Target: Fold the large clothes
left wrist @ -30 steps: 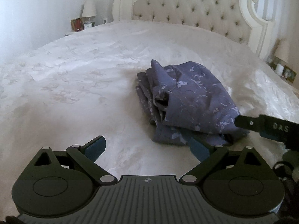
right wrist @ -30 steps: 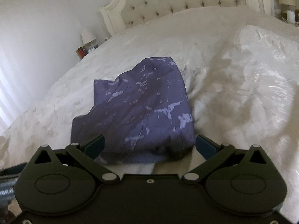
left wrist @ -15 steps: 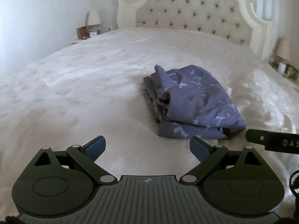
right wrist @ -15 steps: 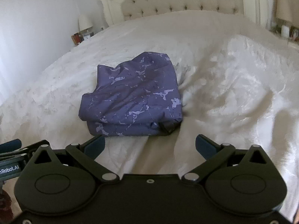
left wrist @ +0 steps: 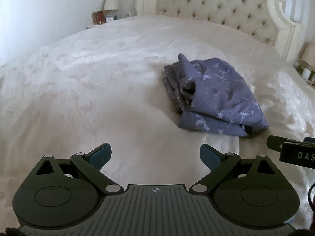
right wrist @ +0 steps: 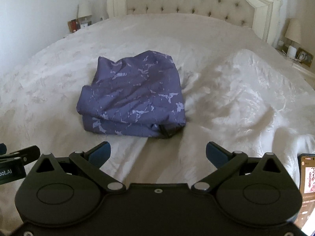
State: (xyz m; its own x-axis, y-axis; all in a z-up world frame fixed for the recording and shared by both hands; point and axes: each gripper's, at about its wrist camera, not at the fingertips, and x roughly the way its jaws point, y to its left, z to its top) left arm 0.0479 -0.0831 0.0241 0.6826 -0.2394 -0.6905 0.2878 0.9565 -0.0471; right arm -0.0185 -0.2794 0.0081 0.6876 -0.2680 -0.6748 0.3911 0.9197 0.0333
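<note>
A purple garment with pale marbled print [left wrist: 214, 96] lies folded into a thick bundle on the white bed [left wrist: 98, 90]; it also shows in the right wrist view [right wrist: 133, 96]. My left gripper [left wrist: 155, 155] is open and empty, hovering over the bedspread to the near left of the bundle. My right gripper [right wrist: 157, 153] is open and empty, just in front of the bundle's near edge, not touching it. The right gripper's tip shows at the right edge of the left wrist view [left wrist: 291, 151].
A tufted cream headboard [right wrist: 187, 0] stands at the far end. Nightstands with lamps sit at the back left [left wrist: 106, 13] and back right [right wrist: 295, 49]. A lit phone screen [right wrist: 307, 177] shows at the right edge. The bedspread [right wrist: 246, 98] is rumpled right of the bundle.
Both grippers have drawn back from the folded garment toward the near edge of the bed, staying open. The bundle lies still where it was left.
</note>
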